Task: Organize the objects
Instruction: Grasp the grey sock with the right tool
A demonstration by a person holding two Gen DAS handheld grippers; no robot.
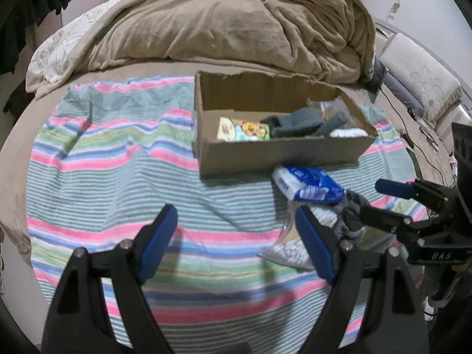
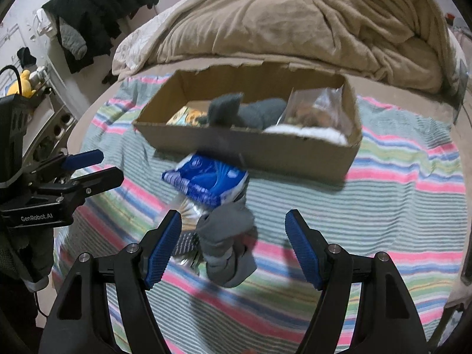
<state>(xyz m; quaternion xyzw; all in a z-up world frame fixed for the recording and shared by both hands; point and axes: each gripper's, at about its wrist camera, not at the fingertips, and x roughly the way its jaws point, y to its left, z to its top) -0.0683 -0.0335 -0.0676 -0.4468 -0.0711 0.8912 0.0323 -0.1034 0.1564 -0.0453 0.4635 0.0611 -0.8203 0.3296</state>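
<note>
With right gripper (image 2: 233,247) spread wide around the grey sock (image 2: 225,244) near the box (image 2: 250,153) and left gripper (image 1: 236,242) spread empty, risk of snagging the blue packet (image 2: 206,180) (touching) if closed carelessly.

Both views look down and forward along their own tongs over a bed spread with a striped towel (image 1: 118,177), from fairly near. The left wrist view has the left tongs (image 1: 236,236) at the bottom of the frame and the cardboard box (image 1: 265,153) right of centre. The right wrist view sits further right, with the right tongs (image 2: 233,242) at the bottom. Both share the box, the blue packet (image 1: 306,183) in front of it and the tan blanket (image 1: 221,20) across the top. Each view catches the other tongs at its side edge.
</note>
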